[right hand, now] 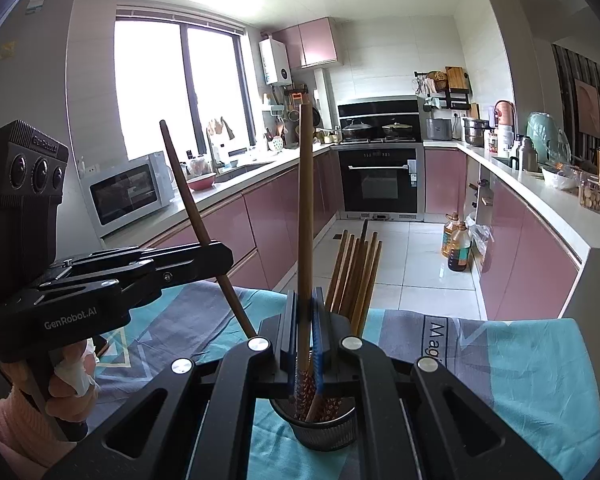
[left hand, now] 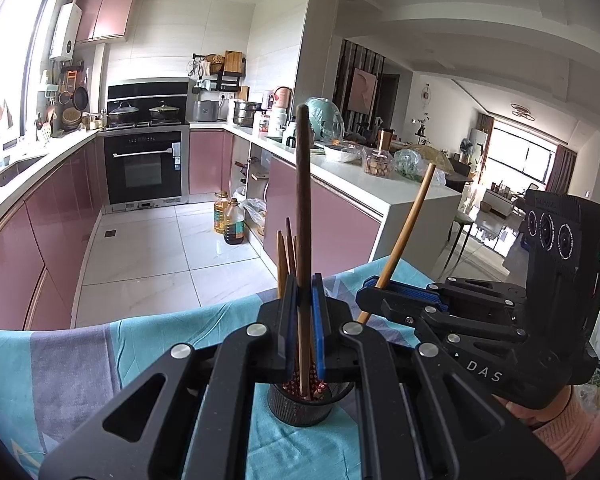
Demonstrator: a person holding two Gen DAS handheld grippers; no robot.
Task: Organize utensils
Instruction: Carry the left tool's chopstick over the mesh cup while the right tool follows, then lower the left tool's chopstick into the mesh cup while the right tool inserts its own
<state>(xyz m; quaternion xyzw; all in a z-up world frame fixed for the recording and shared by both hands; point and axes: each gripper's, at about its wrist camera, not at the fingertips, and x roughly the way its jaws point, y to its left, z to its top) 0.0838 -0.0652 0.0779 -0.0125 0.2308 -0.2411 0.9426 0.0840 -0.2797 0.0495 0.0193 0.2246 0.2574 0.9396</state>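
Two chopsticks held over the holder

The left gripper (left hand: 305,316) is clamped on a dark chopstick (left hand: 302,200), the right gripper (right hand: 306,320) on a lighter chopstick (right hand: 306,208), both upright so their tips drop into the holder (right hand: 324,434) at 6 o'clock, beside a bundle (right hand: 356,276) already standing there.

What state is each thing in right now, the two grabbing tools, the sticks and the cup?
left gripper: fingers shut on dark chopstick.
right gripper: fingers shut on light chopstick.
black holder cup: upright on the cloth, tips of both held chopsticks inside.
other chopsticks: standing in the cup, leaning.
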